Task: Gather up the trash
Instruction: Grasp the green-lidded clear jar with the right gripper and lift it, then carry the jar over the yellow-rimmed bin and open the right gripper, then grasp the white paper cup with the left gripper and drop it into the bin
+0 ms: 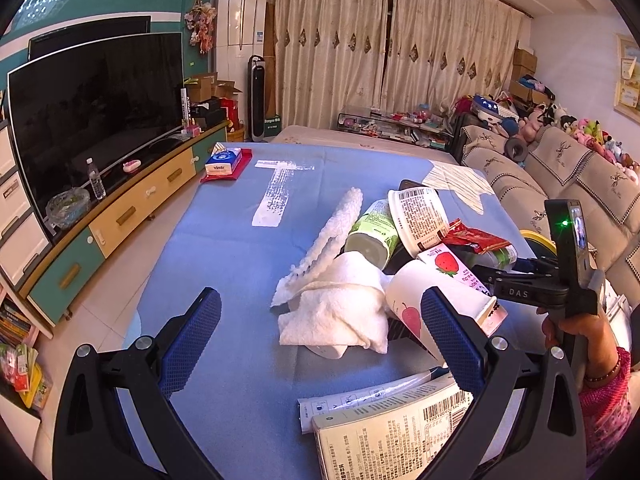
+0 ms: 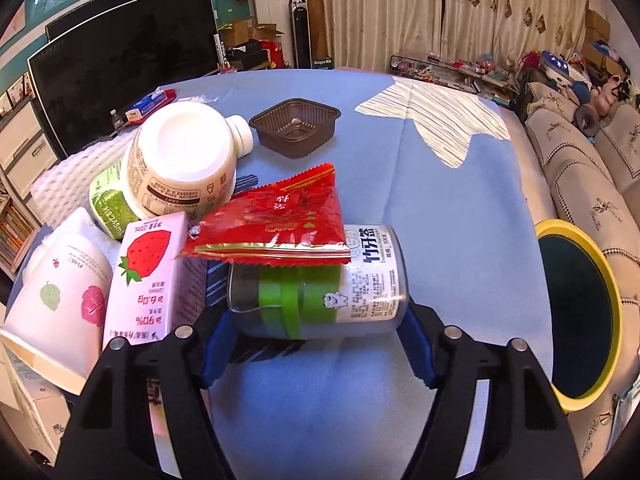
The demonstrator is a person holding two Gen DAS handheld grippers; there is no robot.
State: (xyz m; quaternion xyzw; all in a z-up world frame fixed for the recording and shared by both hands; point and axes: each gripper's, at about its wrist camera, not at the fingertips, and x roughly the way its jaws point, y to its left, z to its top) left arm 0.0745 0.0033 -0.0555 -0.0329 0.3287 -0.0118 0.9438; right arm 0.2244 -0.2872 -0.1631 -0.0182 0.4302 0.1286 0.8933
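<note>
The right hand-held gripper (image 2: pixel 318 344) has its blue pads set wide around a clear toothpick jar (image 2: pixel 320 284) that lies on its side. Each pad meets an end of the jar, though I cannot tell whether it is squeezing yet. The jar lies crosswise to the fingers, which suits an end-to-end grip. A red snack wrapper (image 2: pixel 276 220) rests on top of the jar and would likely slide off when the jar is lifted.

At 9 o'clock from the jar sits a pink strawberry milk carton (image 2: pixel 146 276), with a paper cup (image 2: pixel 56 304) just beyond it, and at 11 o'clock a white bottle (image 2: pixel 180 160). A brown plastic tray (image 2: pixel 296 126) stands apart at 12 o'clock. The yellow-rimmed bin (image 2: pixel 576 316) waits at 3 o'clock beside the worktop (image 2: pixel 440 220), probably where the trash goes.

The left hand-held gripper (image 1: pixel 320 324) hangs wide open and empty above a crumpled white towel (image 1: pixel 340 304).
</note>
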